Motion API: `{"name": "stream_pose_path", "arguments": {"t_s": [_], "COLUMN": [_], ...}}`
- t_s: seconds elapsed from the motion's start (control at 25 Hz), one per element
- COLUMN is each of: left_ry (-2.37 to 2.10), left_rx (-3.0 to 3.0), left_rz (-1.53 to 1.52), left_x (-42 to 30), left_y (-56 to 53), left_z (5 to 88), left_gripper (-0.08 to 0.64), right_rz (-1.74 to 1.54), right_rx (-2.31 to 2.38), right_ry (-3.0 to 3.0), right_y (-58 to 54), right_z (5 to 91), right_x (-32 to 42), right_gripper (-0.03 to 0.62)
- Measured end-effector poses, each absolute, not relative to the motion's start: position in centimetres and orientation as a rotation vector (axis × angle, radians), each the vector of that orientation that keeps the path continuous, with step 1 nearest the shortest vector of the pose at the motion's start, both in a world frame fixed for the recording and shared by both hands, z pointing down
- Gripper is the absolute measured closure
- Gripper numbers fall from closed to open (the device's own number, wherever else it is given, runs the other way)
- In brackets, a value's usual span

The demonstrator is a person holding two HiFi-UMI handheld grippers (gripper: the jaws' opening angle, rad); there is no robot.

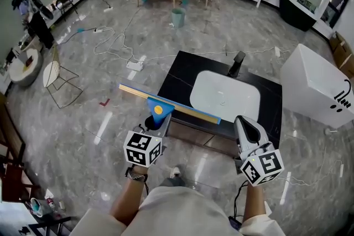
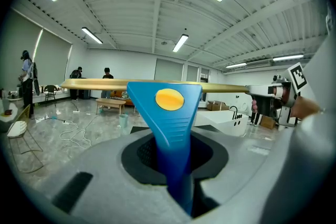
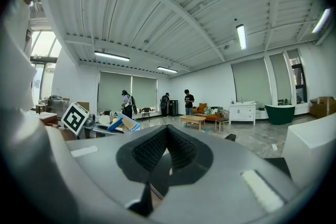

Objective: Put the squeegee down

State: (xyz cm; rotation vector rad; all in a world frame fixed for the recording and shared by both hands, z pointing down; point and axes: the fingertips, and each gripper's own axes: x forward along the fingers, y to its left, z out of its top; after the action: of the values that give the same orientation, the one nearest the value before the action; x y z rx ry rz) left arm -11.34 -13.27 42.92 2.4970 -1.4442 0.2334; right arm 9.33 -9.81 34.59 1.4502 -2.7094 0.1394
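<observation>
Now the left claw (image 2: 173,165) pinches the squeegee (image 1: 159,109) by its blue handle, carried aloft; the right claw (image 3: 167,157) is pressed together, empty. Next, probably: lower it onto the desk (image 1: 180,77) near its front edge and release.

No readable text; only square code patterns on left cube (image 1: 142,147), right cube (image 1: 261,167).

Both forearms are reaching forward. The left gripper (image 1: 156,123) is clamping its jaws on the squeegee (image 1: 159,110); the right gripper (image 1: 247,125) is holding its jaws together, empty.
</observation>
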Motion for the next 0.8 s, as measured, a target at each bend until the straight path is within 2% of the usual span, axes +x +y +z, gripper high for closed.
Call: {"name": "stream_pose_path", "arguments": {"t_s": [0.8], "left_ry": [-1.287], "left_rx": [2.499], "left_rz": [0.446], "left_x": [-13.5], "left_y": [-21.8], "left_z": [48.8], "left_gripper": [0.486], "right_rz": [0.205], "right_rx": [1.546], "right_ry": [-2.582], "right_y": [-16.1], "right_z": [37.2], "right_x": [7.0], "right_gripper": [0.586]}}
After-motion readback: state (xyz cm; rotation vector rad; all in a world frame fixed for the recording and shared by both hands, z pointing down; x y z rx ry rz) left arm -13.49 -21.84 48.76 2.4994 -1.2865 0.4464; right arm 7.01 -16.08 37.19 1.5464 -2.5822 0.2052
